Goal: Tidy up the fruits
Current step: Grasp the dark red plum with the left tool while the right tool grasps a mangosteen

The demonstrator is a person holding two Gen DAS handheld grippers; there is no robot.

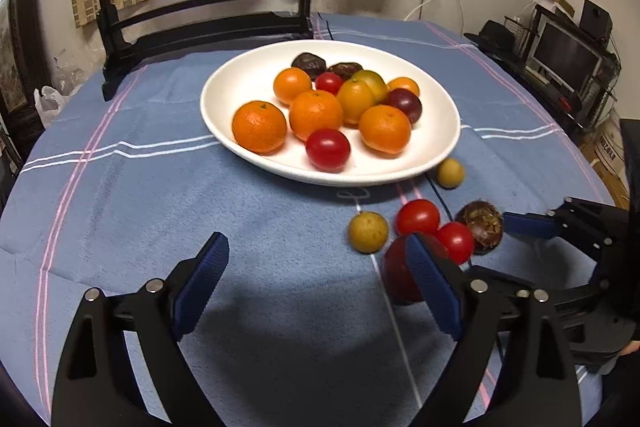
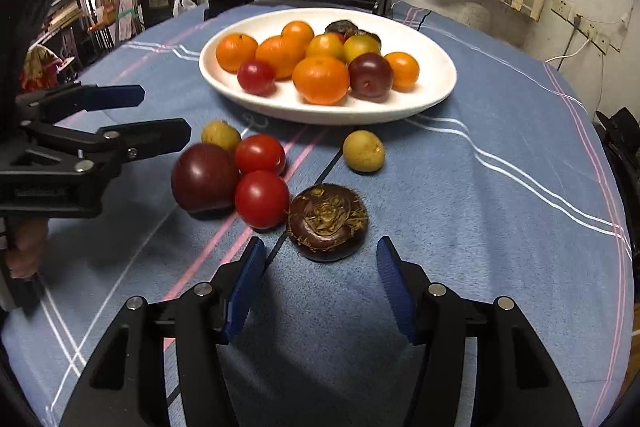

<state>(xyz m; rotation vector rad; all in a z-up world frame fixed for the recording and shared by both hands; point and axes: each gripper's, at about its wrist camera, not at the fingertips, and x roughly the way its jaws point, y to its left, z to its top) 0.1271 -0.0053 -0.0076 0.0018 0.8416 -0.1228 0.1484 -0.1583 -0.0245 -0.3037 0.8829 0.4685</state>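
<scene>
A white plate (image 1: 440,143) (image 2: 432,91) holds several oranges, tomatoes, plums and dark chestnuts. Loose on the blue cloth in front of it lie a dark red plum (image 1: 396,275) (image 2: 204,177), two red tomatoes (image 1: 418,217) (image 2: 260,153), a water chestnut (image 1: 482,225) (image 2: 328,221) and two yellow-green longans (image 1: 368,231) (image 2: 363,151). My left gripper (image 1: 316,251) (image 2: 164,115) is open and empty, its right finger beside the plum. My right gripper (image 2: 320,253) (image 1: 508,227) is open and empty, just short of the water chestnut.
A black chair (image 1: 200,23) stands at the table's far side. The round table with blue striped cloth (image 1: 120,167) drops off at left and right. Shelves with a monitor (image 1: 564,55) stand at the far right.
</scene>
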